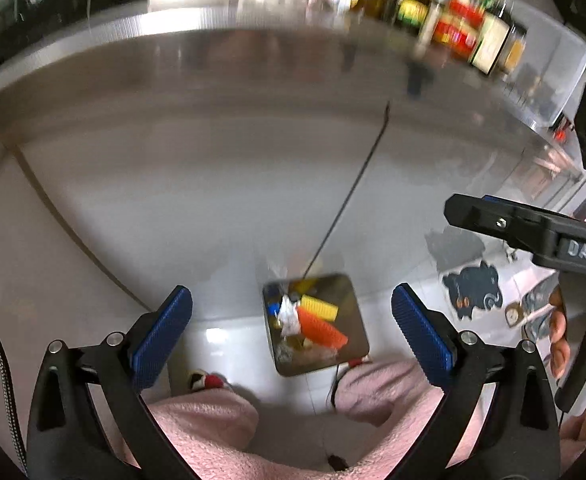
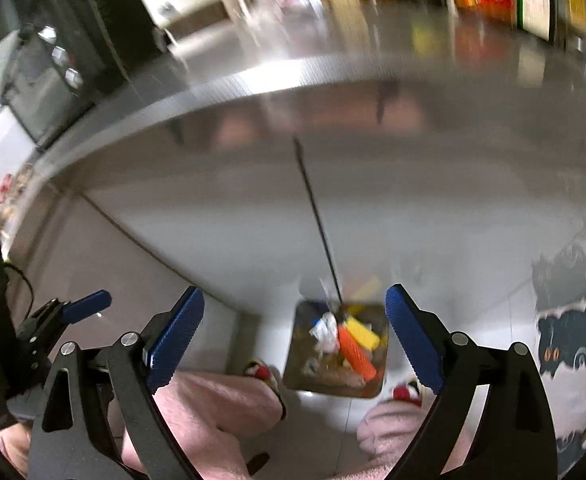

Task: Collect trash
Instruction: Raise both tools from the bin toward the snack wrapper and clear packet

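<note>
while both the left gripper (image 1: 292,334) and right gripper (image 2: 295,334) are held spread and empty, the crumpled paper (image 1: 289,316) in the bin (image 1: 349,356) is judged light, soft, easily pinched mid-wad.

Both pictures are bright, with soft, even light and only weak shadows. The fisheye lens bends the steel counter edge (image 1: 93,32) into a curve, and the corners are black. The bottles (image 1: 453,20) at the top are smeared by motion blur, stronger in the right wrist view. The steel surface shows hazy reflections, and the white floor (image 1: 221,344) has small glare spots.
</note>
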Motion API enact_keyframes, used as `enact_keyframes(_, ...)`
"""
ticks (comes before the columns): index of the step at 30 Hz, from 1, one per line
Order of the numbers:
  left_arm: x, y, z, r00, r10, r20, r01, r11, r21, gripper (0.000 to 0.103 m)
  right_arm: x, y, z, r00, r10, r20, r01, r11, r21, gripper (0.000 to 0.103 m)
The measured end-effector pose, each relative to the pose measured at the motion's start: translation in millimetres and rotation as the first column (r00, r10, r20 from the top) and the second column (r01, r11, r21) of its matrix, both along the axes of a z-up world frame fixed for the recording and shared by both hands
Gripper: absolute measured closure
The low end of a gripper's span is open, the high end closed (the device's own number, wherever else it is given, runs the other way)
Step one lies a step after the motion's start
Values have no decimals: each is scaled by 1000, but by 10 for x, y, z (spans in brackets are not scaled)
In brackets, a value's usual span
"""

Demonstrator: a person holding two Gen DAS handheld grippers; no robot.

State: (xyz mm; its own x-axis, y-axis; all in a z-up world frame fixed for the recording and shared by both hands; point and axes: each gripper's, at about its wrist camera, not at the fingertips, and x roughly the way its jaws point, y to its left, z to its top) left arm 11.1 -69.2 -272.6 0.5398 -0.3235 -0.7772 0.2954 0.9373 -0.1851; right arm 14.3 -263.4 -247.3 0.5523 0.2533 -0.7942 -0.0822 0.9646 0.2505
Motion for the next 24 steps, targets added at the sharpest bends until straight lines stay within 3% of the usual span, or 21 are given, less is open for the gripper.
enact_keyframes(6, 4, 37, 707, 993, 2, 122, 0, 1000, -14, 8, -53, 10, 689, 992, 15, 122, -13, 1000, -19, 5)
enact_keyframes(11, 112, 105, 1161, 980, 26, 197, -24, 1000, -13, 8, 118, -143, 1091, 982, -15, 186, 17, 1000, -5, 5)
enact_keyframes(15, 332, 117, 1401, 970, 35, 239, -35, 999, -3, 8, 343, -254, 1397, 971, -36, 238, 32, 999, 17, 4)
enact_keyframes(24, 1077, 14, 1615, 961, 51, 270, -63, 997, 37, 8, 1155, -325, 1626, 962, -46, 270, 43, 999, 14, 4)
